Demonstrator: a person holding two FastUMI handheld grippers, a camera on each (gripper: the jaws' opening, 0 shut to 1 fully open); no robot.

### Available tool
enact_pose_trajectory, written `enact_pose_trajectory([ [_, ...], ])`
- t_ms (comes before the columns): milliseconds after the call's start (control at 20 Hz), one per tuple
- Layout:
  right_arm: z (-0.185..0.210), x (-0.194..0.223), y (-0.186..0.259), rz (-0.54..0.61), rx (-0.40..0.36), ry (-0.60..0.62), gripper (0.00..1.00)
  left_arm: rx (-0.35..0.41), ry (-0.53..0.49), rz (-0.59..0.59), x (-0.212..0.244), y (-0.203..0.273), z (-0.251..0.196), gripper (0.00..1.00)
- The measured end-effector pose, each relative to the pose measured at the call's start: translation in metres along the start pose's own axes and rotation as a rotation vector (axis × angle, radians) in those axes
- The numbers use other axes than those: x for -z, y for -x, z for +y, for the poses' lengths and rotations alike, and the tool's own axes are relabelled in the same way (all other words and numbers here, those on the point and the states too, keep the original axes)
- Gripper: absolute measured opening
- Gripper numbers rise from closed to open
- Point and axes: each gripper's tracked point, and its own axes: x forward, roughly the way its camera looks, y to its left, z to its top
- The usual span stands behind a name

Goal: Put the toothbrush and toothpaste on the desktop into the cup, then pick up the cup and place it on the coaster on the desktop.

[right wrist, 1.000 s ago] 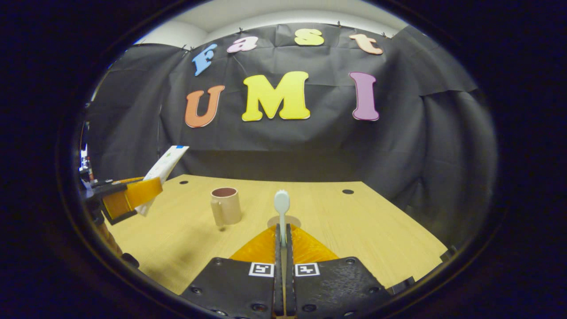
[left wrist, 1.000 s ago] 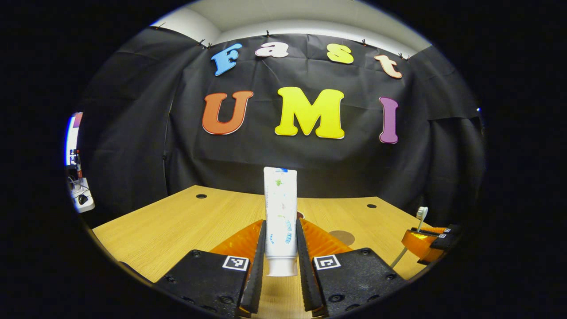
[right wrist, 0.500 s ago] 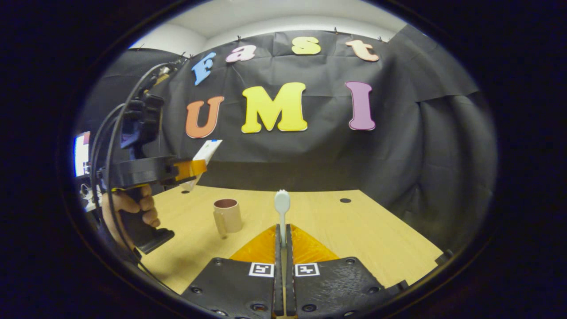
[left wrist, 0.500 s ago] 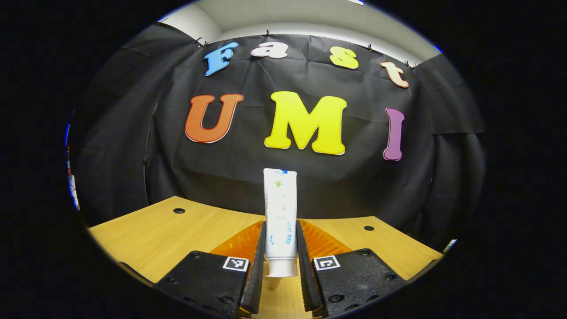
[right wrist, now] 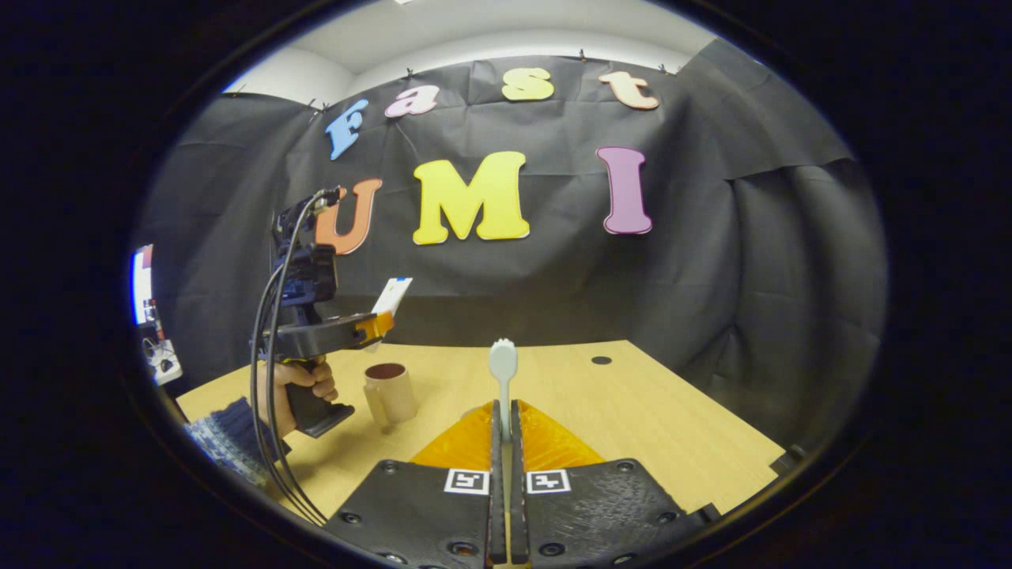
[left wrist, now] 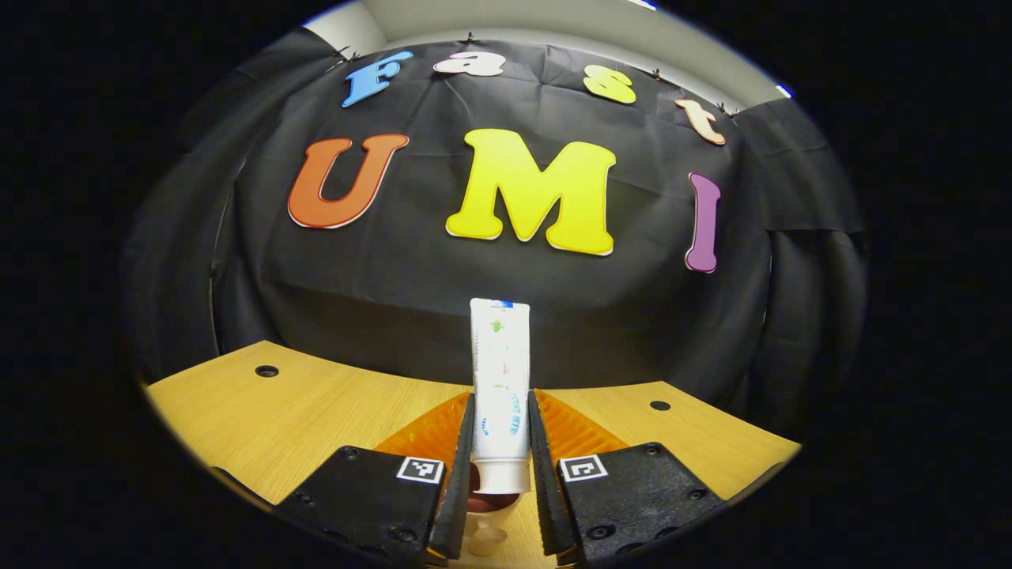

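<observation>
One toothpaste tube (left wrist: 500, 379) stands upright between the fingers of the left hand-held gripper (left wrist: 500, 466), both fingers pressed against its sides, cap end down. Just beneath the cap, part of the cup (left wrist: 484, 521) peeks between the fingers, its dark opening directly under the tube. In the right gripper view that same tube (right wrist: 390, 298) tilts up out of the left hand-held gripper (right wrist: 371, 325), which hangs above the one tan cup (right wrist: 390, 392); a hand (right wrist: 304, 381) with a patterned sleeve (right wrist: 229, 442) grips its handle, and cables (right wrist: 273, 379) trail from it.

One toothbrush (right wrist: 503, 379) is clamped by the right hand-held gripper (right wrist: 503, 466), whose fingers are closed almost together on the handle, the head pointing up and forward.

The cup stands on a light wooden surface (right wrist: 656, 427) with small dark round holes, one at (right wrist: 601, 360), two more in the left gripper view (left wrist: 266, 371) (left wrist: 659, 405). Black cloth (right wrist: 751, 261) walls the booth behind and to the sides. Whether anything lies inside the cup cannot be told.
</observation>
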Motion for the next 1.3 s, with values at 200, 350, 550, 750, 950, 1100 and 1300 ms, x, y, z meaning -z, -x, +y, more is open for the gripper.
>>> enact_pose_trajectory([
  [200, -0.001, 0.003, -0.001, 0.008, 0.009, -0.01, 0.02, -0.006, 0.002, -0.001, -0.001, 0.004, 0.003, 0.41],
  [350, -0.002, 0.004, -0.002, 0.012, 0.006, -0.007, 0.02, -0.006, -0.005, 0.005, -0.002, 0.007, 0.003, 0.43],
  [550, -0.003, 0.004, -0.003, 0.014, -0.001, -0.003, 0.02, -0.004, -0.012, 0.002, -0.004, 0.009, 0.004, 0.45],
  [750, -0.004, 0.004, -0.003, 0.016, -0.001, -0.004, 0.02, -0.018, -0.032, -0.016, -0.008, 0.01, 0.008, 0.37],
  [950, -0.005, 0.004, -0.004, 0.018, -0.003, 0.003, 0.02, -0.022, -0.035, -0.001, -0.006, 0.015, 0.011, 0.36],
  [1100, -0.005, 0.004, -0.004, 0.019, -0.007, 0.0, 0.02, -0.004, -0.023, -0.023, -0.016, 0.026, 0.012, 0.4],
  [1300, -0.002, 0.001, -0.005, 0.01, -0.041, -0.005, 0.02, 0.003, -0.023, -0.017, -0.014, 0.048, 0.017, 0.75],
])
